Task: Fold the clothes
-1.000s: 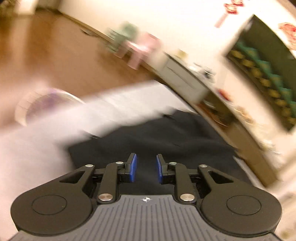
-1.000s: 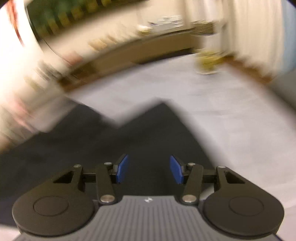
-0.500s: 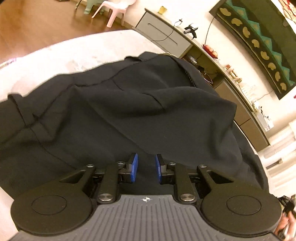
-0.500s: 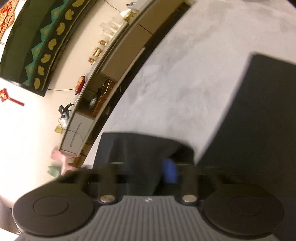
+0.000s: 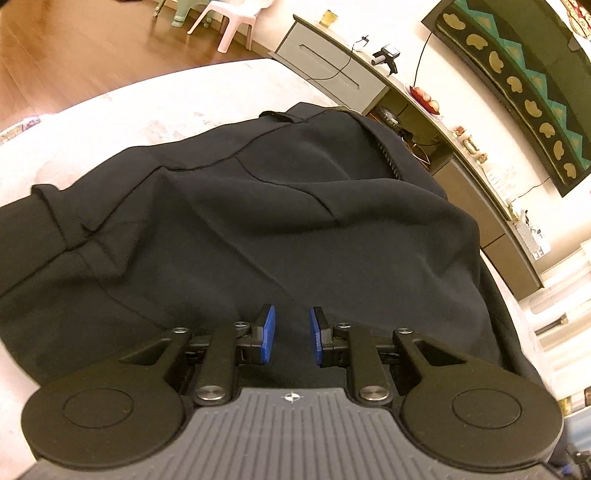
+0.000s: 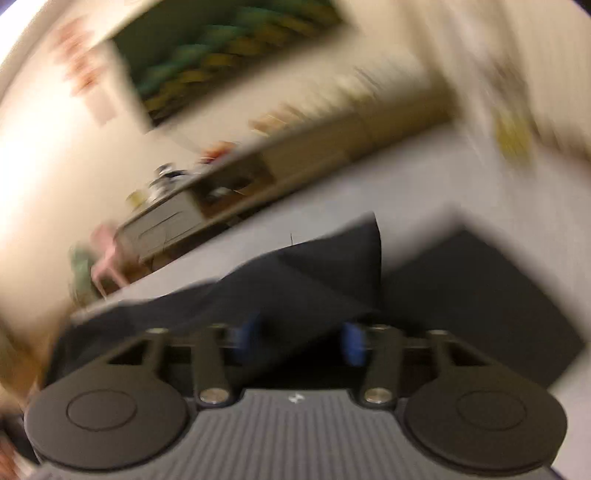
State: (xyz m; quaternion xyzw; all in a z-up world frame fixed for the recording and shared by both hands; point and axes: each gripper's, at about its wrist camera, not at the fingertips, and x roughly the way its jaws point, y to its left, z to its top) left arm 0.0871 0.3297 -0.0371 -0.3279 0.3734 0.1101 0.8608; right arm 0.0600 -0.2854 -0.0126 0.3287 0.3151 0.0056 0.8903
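A pair of black trousers (image 5: 258, 221) with belt loops and a zip lies rumpled across a pale cloth-covered surface (image 5: 147, 107). My left gripper (image 5: 291, 332) hovers low over its near part, open by a narrow gap, with nothing pinched between the blue pads (image 5: 267, 328). The right wrist view is blurred. There a raised fold of the black cloth (image 6: 314, 280) stands between the fingers of my right gripper (image 6: 299, 336), whose jaws are opening. A flat black part (image 6: 480, 306) lies to the right of it.
A long low cabinet (image 5: 332, 70) with small items runs along the far wall, under a dark green patterned hanging (image 5: 517, 74). A pink plastic chair (image 5: 236, 18) stands on the wooden floor (image 5: 74, 48) beyond the surface's far edge.
The left gripper dropped closer over the trousers, then held still. The right gripper went from open to shut on a cloth fold, and its pads now stand apart again while its view swings.
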